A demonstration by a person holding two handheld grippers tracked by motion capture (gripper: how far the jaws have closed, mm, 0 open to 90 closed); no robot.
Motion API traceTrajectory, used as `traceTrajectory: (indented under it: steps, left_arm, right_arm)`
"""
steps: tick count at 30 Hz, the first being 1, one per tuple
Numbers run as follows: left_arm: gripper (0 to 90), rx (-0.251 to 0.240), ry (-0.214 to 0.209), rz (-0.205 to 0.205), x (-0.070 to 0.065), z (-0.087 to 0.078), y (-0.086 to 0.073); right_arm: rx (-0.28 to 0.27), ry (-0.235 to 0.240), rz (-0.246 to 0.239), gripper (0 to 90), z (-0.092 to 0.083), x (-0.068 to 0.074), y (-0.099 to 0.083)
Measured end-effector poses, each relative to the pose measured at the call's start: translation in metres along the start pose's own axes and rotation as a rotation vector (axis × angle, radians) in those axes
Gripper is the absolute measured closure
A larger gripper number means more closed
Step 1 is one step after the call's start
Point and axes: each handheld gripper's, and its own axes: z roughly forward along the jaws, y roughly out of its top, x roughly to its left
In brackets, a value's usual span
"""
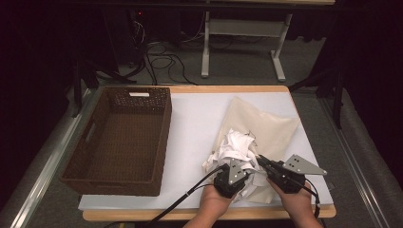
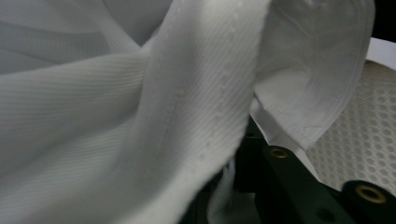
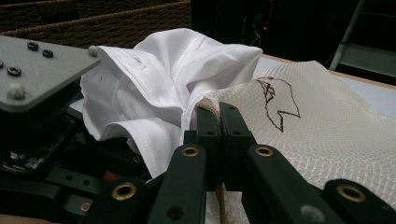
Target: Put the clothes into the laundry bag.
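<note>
A cream mesh bag [image 1: 266, 126] lies on the right half of the table, with a crumpled white garment [image 1: 235, 145] bunched at its near end. My left gripper [image 1: 239, 164] is pushed into that garment. In the left gripper view a fold of the white garment [image 2: 140, 116] drapes over the jaws and runs down between them, and they are shut on it. My right gripper [image 3: 219, 116] is shut on the cream bag's [image 3: 317, 126] hemmed edge, right beside the white garment [image 3: 163, 79]. A brown line drawing marks the bag.
A dark brown woven basket [image 1: 164, 137] stands on the table's left half; nothing shows inside it. The white table mat [image 1: 195, 118] lies bare between basket and bag. Beyond the table are a white desk frame [image 1: 205, 52] and cables on the floor.
</note>
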Motion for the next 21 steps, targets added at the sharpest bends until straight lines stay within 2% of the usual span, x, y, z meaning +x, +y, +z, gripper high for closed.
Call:
traceTrajectory:
  steps: [1,2,4,5,6,7,16,19,20,21]
  left_arm:
    - [75.7,-0.001,-0.007,0.0,0.001,-0.002,0.001]
    - [64.1,-0.017,-0.034,-0.007,0.001,-0.01,0.002]
    - [50.0,-0.027,-0.039,-0.003,0.001,-0.015,0.003]
    - [50.0,-0.039,-0.033,-0.002,0.001,-0.02,0.003]
    - [33.7,-0.062,-0.037,-0.01,0.001,-0.029,0.002]
    - [30.5,-0.07,-0.046,-0.012,0.002,-0.033,0.001]
    - [25.0,-0.083,-0.051,-0.022,0.01,-0.062,-0.012]
    - [22.8,-0.095,-0.031,-0.036,0.017,-0.071,-0.02]
    - [15.6,-0.104,-0.017,-0.049,0.02,-0.073,-0.023]
    - [15.6,-0.107,-0.003,-0.068,0.022,-0.075,-0.025]
  right_arm:
    - [0.0,0.0,0.0,89.7,0.0,0.0,0.0]
    - [-0.001,-0.009,0.003,89.6,0.0,-0.003,-0.001]
    - [0.006,-0.018,0.013,89.6,-0.001,-0.006,-0.003]
    - [0.006,-0.018,0.013,89.6,-0.001,-0.006,-0.003]
    - [0.01,-0.019,0.014,89.6,-0.001,-0.007,-0.004]
    - [0.012,-0.017,0.019,89.5,0.0,-0.007,-0.005]
    - [0.016,-0.016,0.011,89.4,0.001,-0.006,-0.005]
    - [0.016,-0.02,0.005,89.4,0.001,-0.006,-0.005]
    - [0.016,-0.022,0.008,89.4,0.001,-0.006,-0.005]
    - [0.019,-0.023,0.007,89.4,0.001,-0.006,-0.005]
